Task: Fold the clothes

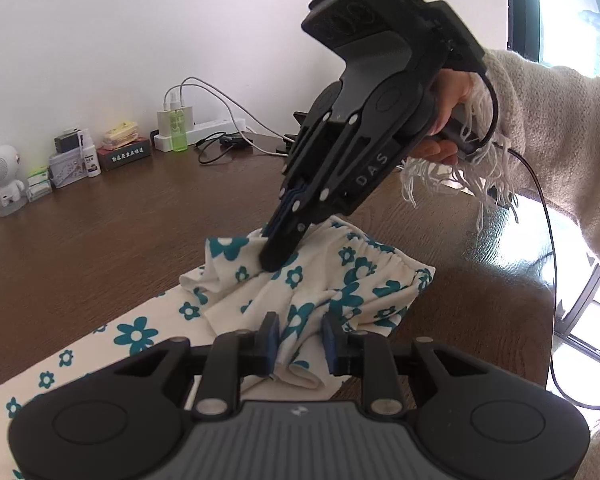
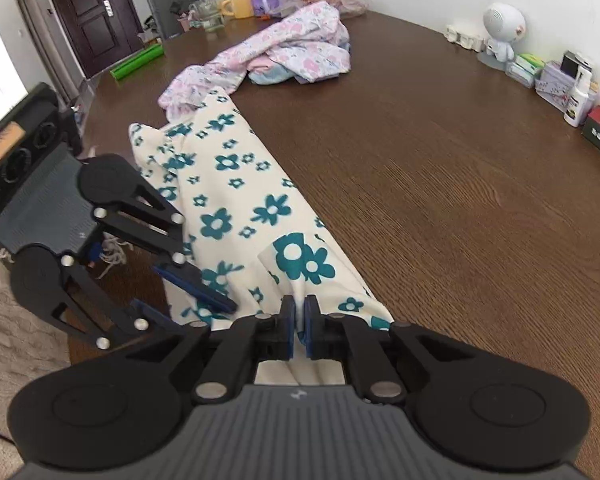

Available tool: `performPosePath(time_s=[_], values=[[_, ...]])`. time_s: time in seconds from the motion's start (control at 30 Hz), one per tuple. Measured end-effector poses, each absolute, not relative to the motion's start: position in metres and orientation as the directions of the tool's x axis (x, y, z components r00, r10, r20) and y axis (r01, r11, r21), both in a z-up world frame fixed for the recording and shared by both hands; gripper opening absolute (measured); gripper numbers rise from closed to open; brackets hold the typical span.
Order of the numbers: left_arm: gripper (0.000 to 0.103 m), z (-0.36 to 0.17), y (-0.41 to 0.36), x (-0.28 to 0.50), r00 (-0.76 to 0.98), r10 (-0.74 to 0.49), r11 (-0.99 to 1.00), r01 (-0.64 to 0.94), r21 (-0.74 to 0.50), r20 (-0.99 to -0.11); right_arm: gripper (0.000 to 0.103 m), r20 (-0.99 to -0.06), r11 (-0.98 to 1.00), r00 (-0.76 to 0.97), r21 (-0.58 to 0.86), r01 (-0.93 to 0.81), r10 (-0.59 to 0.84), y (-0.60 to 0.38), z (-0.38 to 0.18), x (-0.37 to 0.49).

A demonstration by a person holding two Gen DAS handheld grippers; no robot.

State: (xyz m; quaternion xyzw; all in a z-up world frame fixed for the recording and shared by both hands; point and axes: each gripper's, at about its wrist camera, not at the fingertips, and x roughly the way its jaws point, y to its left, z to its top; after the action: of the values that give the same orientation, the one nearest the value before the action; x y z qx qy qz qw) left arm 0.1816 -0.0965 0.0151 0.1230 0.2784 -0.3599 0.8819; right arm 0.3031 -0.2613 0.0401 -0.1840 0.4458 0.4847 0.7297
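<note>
Lying along the brown table [image 2: 440,184], the cream flowered garment [image 2: 236,200] bunches at its gathered waistband — there the right gripper [image 1: 278,252] pinches a fold, fingers pressed together on cloth. The left gripper [image 1: 300,346] has cloth between its partly spread fingers; whether they press it, I cannot tell. A pink clothes heap [image 2: 284,52] lies farther off.

place: you're in a home | signs: wooden table [image 2: 440,168] – heaped laundry [image 2: 296,52], toiletries [image 2: 578,98], front door [image 2: 96,12]
</note>
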Motion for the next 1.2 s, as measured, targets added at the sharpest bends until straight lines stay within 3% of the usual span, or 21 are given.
performPosePath(time_s=[0.17,0.4,0.53,0.63,0.7,0.77,0.9,1.03,1.2], values=[[0.027,0.029,-0.088,0.183,0.654,-0.544,0.754,0.656,0.035,-0.525,0.006,-0.820,0.476,0.161,0.150,-0.866,0.550,-0.256,0.026,0.305],[0.026,0.033,-0.092,0.225,0.675,-0.520,0.783,0.622,0.024,-0.523,0.007,-0.805,0.483,0.236,0.071,-0.873,0.544,-0.255,0.023,0.291],[0.009,0.023,-0.097,0.252,0.606,-0.530,0.769,0.638,-0.037,-0.593,0.008,-0.799,0.484,0.267,0.034,-0.874,0.539,-0.252,0.022,0.286],[0.006,0.011,-0.104,0.255,0.585,-0.502,0.762,0.647,-0.006,-0.637,0.009,-0.793,0.502,0.279,0.039,-0.864,0.542,-0.254,0.022,0.284],[0.006,0.008,-0.102,0.253,0.589,-0.499,0.764,0.645,-0.002,-0.636,0.021,-0.769,0.548,0.315,0.054,-0.834,0.556,-0.265,0.027,0.280],[0.006,0.007,-0.100,0.251,0.592,-0.499,0.767,0.642,-0.005,-0.632,0.045,-0.711,0.618,0.383,0.092,-0.781,0.590,-0.286,0.037,0.269],[0.006,0.005,-0.098,0.251,0.594,-0.508,0.767,0.641,-0.015,-0.624,0.061,-0.599,0.781,0.541,0.252,-0.572,0.590,-0.337,0.044,0.237],[0.006,0.005,-0.099,0.248,0.602,-0.507,0.765,0.643,0.000,-0.617,0.064,-0.555,0.822,0.618,0.474,-0.316,0.557,-0.376,0.018,0.204],[0.006,0.005,-0.099,0.247,0.608,-0.508,0.765,0.644,0.004,-0.609,0.064,-0.506,0.766,0.665,0.622,-0.160,0.549,-0.390,-0.014,0.183]])
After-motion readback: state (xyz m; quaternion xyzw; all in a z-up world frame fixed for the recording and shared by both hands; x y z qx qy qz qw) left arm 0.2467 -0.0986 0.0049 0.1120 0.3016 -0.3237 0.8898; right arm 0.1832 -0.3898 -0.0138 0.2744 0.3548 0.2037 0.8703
